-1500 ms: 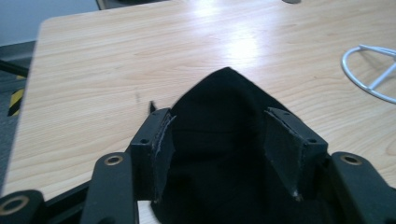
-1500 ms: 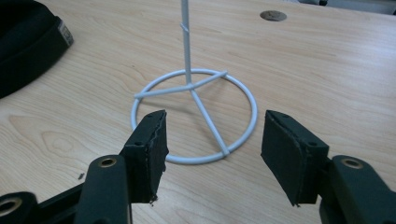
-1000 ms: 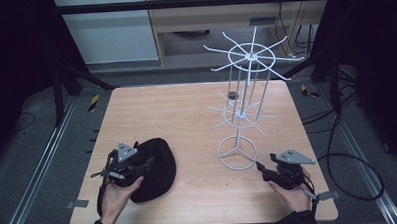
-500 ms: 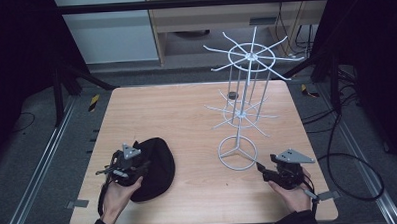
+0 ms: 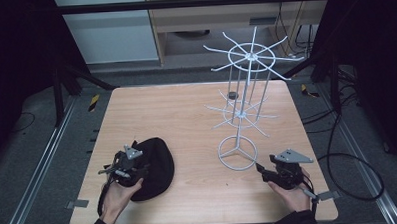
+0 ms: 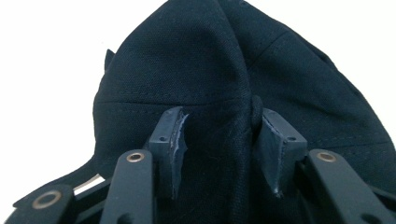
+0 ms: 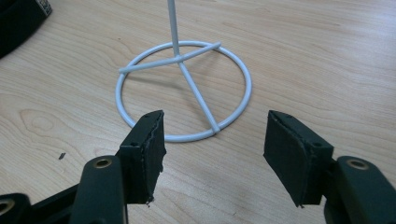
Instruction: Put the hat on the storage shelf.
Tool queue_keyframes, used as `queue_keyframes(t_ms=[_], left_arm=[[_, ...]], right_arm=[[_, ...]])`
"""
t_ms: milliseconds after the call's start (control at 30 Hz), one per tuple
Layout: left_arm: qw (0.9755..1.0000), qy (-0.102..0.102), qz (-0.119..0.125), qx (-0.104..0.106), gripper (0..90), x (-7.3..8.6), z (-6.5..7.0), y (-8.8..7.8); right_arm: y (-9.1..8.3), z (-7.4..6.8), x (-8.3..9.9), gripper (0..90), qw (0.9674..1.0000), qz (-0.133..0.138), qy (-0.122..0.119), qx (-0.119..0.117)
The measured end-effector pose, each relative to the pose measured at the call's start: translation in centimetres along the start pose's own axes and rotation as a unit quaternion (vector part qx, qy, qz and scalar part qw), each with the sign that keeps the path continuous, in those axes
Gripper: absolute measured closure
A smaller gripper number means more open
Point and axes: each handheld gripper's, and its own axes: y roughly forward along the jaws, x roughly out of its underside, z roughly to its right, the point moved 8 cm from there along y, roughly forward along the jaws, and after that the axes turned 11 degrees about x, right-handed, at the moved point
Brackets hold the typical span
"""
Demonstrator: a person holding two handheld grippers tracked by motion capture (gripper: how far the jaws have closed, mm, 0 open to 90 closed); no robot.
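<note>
A black cap (image 5: pixel 158 166) lies at the table's front left. My left gripper (image 5: pixel 140 169) rests on its near side, held by a hand. In the left gripper view a raised fold of the cap (image 6: pixel 210 70) runs up between the jaws of the left gripper (image 6: pixel 219 140). The jaws have just been opening, and the pads (image 6: pixel 176 140) stand beside the fold with the cap's top button against the right one. My right gripper (image 5: pixel 262 168) sits at the front right, open and with nothing in it. Its jaws (image 7: pixel 215 140) point at the ring base (image 7: pixel 246 88) of the white wire stand (image 5: pixel 241 110).
The wire stand has two tiers of spokes, the upper hub (image 5: pixel 252 55) reaching over the table's back right. A small dark object (image 5: pixel 232 95) sits behind the stand. The wooden table (image 5: pixel 176 113) ends in metal rails (image 5: pixel 43 162) on both sides.
The left gripper shifted slightly on the cap, its jaws narrowing and then widening again. The right gripper and the stand kept still.
</note>
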Motion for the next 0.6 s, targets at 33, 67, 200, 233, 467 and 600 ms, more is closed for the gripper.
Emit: queue_keyframes(t_ms=[33,67,200,233,467,600], left_arm=[[1.0000,-0.001,-0.001,0.000,55.0,0.0,0.0,0.0],[1.0000,-0.002,-0.004,0.001,56.5,0.1,-0.1,0.0],[0.9999,-0.011,-0.011,0.005,74.1,0.3,-0.5,0.1],[0.9999,-0.013,-0.010,0.006,75.8,0.3,-0.6,0.0],[0.9982,-0.029,0.047,0.021,80.4,-0.6,-1.1,-2.0],[0.9951,-0.023,0.092,0.027,80.4,-1.4,-1.0,-3.7]], right_arm=[[0.0,0.0,0.0,38.5,1.0000,0.000,0.000,0.000],[0.0,0.0,0.0,38.5,1.0000,-0.001,0.001,0.000],[0.0,0.0,0.0,38.5,1.0000,-0.001,0.000,-0.001],[0.0,0.0,0.0,38.6,1.0000,-0.001,-0.001,0.000],[0.0,0.0,-0.1,38.6,1.0000,0.000,0.000,-0.001],[-0.1,0.1,-0.1,38.6,1.0000,0.001,0.002,-0.001]])
